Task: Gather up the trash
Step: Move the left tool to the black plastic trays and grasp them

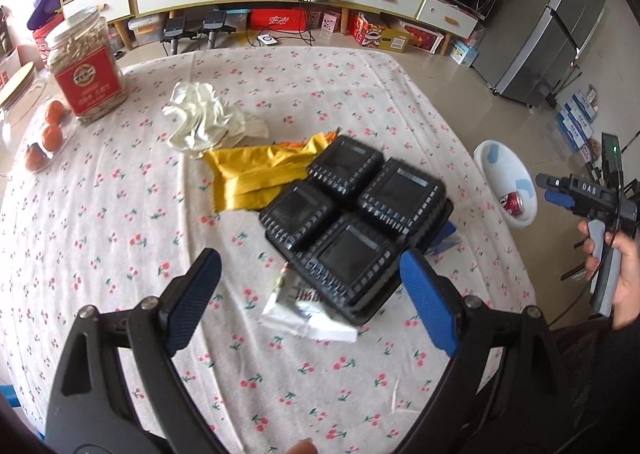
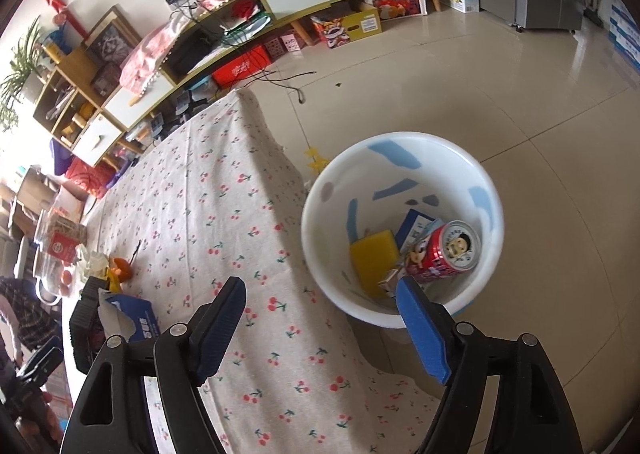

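Hovering with jaws spread and empty, the left gripper (image 1: 308, 294) is seen over a black tray (image 1: 354, 228) and a white wrapper (image 1: 308, 316) on the table (image 1: 100, 222). The right gripper (image 2: 320, 324), also spread and holding nothing, hangs beside the bin (image 2: 316, 214) (a can (image 2: 448, 252) already inside). A pickup appears in hand; a lowering onto the wrapper and a closing of the jaws would be needed next.
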Available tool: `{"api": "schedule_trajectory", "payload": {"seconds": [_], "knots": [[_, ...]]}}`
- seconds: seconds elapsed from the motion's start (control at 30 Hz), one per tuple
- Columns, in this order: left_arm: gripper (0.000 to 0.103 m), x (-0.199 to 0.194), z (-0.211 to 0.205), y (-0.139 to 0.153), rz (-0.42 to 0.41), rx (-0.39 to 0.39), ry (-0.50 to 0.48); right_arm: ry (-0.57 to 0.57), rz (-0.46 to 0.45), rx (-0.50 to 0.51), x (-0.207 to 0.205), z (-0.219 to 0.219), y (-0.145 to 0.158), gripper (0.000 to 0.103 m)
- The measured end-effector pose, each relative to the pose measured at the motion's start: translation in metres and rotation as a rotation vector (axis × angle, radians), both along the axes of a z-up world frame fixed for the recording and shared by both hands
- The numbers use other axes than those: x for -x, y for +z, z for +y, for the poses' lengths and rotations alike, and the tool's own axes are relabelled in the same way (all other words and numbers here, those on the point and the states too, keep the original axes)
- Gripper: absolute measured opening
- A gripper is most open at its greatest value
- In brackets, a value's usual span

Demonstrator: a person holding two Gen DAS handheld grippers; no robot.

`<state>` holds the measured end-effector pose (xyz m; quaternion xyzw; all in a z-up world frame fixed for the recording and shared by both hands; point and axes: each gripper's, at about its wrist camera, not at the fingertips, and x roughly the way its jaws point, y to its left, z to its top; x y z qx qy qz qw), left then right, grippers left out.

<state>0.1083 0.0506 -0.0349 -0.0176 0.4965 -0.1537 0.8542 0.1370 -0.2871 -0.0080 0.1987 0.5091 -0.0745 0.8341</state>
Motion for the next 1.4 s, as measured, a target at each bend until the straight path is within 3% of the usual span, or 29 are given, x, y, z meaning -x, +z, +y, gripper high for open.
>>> {"api": "schedule_trajectory", "payload": {"seconds": [0.33,0.67,0.73,0.97,1.1,1.23,1.4], "knots": [[0.091,0.022,-0.029,-0.012,-0.065,-0.110,-0.153,0.037,0.032,0.004,-0.006,0.020,-0.007,0.080],[0.090,0.018,-0.066,-0.029,-0.172,-0.328,-0.213,0.083,0.024,0.010,-0.004,0.035,-0.004,0.080],[0.081,0.016,-0.066,-0.029,-0.186,-0.336,-0.201,0.107,0.018,0.017,-0.004,0.043,-0.003,0.080],[0.050,0.008,-0.044,-0.023,-0.173,-0.252,-0.134,0.172,0.020,0.042,-0.007,0.068,-0.003,0.080],[0.023,0.003,-0.023,-0.015,-0.175,-0.178,-0.080,0.201,0.019,0.053,-0.009,0.081,-0.002,0.080],[0.016,-0.001,0.000,-0.010,-0.163,-0.079,-0.003,0.231,0.021,0.061,-0.011,0.096,-0.003,0.080],[0.008,-0.003,0.024,-0.007,-0.161,-0.012,0.091,0.275,0.022,0.067,-0.014,0.116,-0.004,0.080]]}}
